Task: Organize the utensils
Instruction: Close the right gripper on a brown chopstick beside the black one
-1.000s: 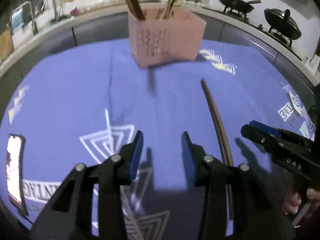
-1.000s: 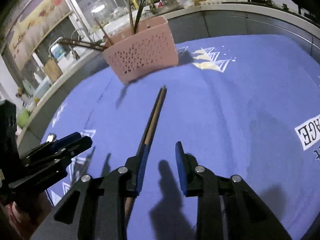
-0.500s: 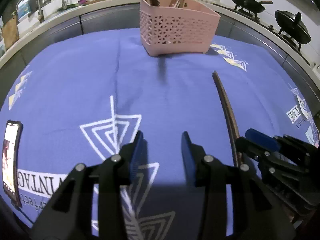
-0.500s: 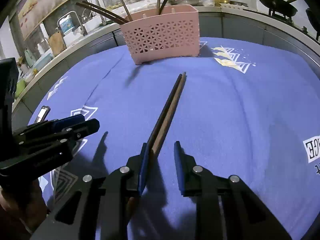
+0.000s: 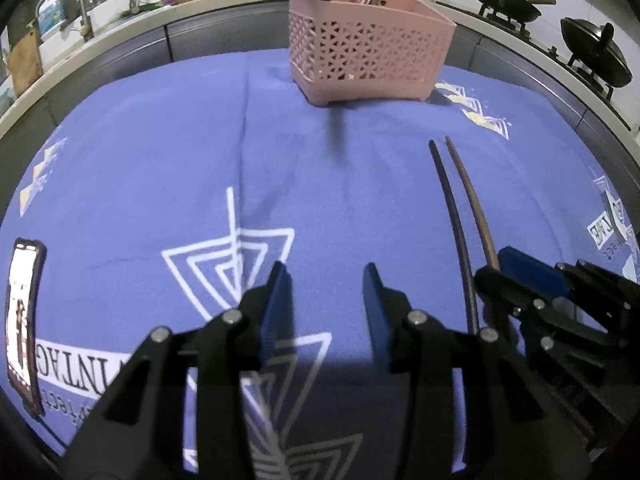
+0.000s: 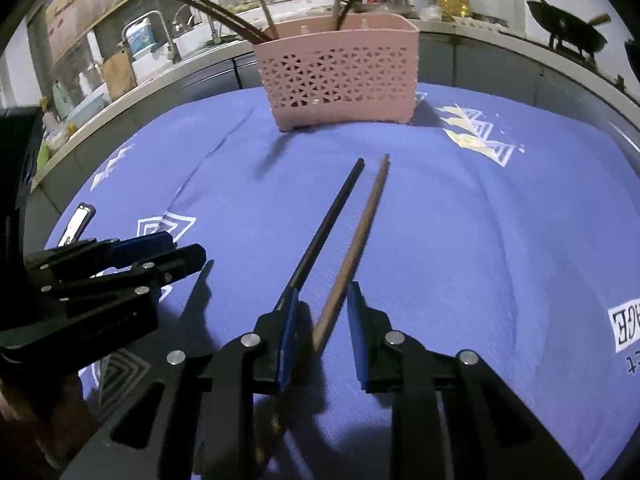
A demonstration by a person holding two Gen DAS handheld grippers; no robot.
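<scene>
Two chopsticks, a black chopstick [image 6: 326, 228] and a brown chopstick [image 6: 354, 248], lie on the blue cloth [image 6: 480, 240] at centre frame, tips toward the pink basket [image 6: 340, 80] at top centre. Our right gripper [image 6: 318, 320] stands open, the brown one's near end between its fingers, the black one against the left finger. Our left gripper [image 5: 324, 304], lower centre, is open over bare cloth.

Left gripper [image 5: 325, 304]: jaws spread apart, holding nothing; held low, pointing forward
Right gripper [image 6: 322, 320]: jaws parted, level beside the left
</scene>
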